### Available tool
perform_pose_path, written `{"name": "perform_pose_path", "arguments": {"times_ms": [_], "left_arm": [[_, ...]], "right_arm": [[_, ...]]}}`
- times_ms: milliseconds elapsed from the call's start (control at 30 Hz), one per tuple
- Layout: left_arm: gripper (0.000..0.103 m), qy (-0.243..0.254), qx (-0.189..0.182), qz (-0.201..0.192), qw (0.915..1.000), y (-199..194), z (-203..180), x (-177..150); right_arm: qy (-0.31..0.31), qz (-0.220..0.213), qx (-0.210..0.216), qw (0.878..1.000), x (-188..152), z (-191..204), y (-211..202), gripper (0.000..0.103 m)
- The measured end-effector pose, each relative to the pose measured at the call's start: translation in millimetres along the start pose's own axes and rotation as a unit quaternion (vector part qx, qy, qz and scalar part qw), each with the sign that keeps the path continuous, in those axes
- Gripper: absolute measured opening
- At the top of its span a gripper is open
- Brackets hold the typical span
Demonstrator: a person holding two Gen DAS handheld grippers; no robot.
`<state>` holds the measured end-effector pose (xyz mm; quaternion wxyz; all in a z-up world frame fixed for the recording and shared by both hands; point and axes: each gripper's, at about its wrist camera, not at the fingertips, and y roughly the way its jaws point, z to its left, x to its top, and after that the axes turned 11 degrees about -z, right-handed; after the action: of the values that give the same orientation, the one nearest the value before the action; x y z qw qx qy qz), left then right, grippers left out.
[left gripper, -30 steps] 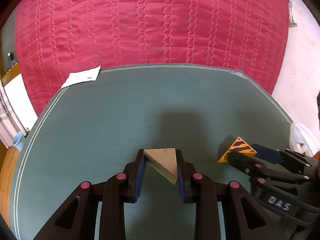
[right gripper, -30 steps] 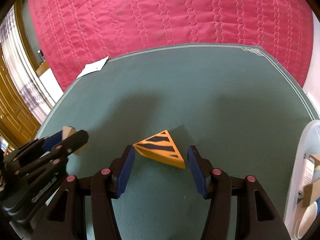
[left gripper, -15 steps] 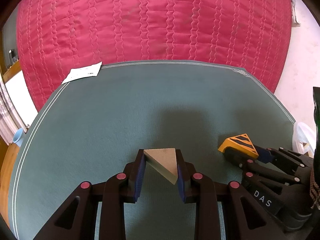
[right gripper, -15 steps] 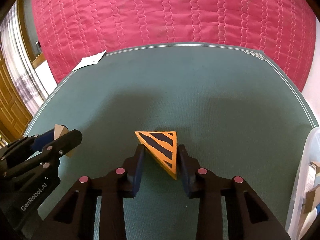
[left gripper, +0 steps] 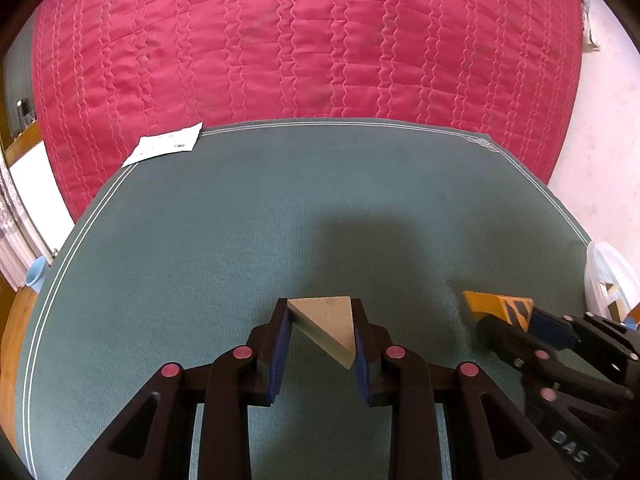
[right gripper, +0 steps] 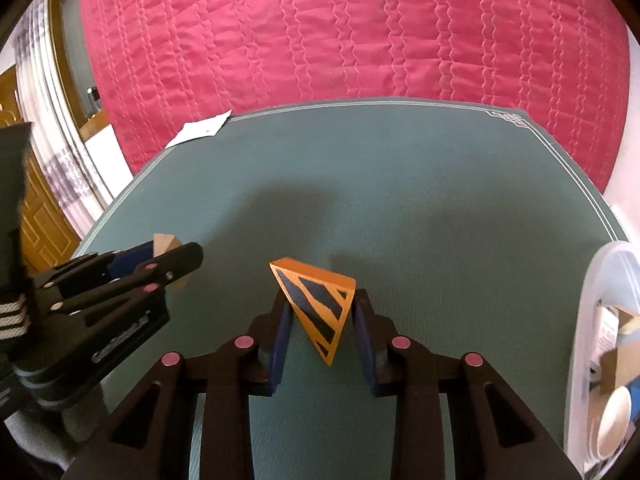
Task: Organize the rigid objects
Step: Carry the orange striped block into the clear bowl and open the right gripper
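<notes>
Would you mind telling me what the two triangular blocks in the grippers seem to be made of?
Plain triangular block: probably unfinished wood or fibreboard, judging by its matte tan faces. Striped triangular block: likely the same under matte orange paint with dark stripes, though it may be plastic.

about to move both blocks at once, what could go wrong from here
The right gripper pinches the striped orange wedge on its sloped sides, with the point hanging down between the fingers; it could twist or slip out.

The left gripper holds the plain wooden wedge the same way, so the same risk applies.

The two grippers sit close side by side over the green mat; swinging either could knock the other.
</notes>
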<state>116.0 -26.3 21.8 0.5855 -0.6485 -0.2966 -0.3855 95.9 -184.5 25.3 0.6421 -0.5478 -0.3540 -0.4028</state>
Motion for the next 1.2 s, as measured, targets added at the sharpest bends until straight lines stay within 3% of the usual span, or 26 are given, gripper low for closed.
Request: {"name": "perform_pose_path", "arguments": {"times_ms": [833,1200], "left_arm": [[0.030,0.023,-0.011,-0.003,0.9997,-6.1,-18.8,-5.1],[0.030,0.034,-0.017,-0.004,0.9993,-8.6,-27.0,-7.4]], "right_arm": [[0.047,-0.040,0.001,0.998,-12.5,-38.0,-81.5,0.031],[0.078,-0.069,-0.048,0.993,-13.8,-84.2,-118.2,0.031]]}}
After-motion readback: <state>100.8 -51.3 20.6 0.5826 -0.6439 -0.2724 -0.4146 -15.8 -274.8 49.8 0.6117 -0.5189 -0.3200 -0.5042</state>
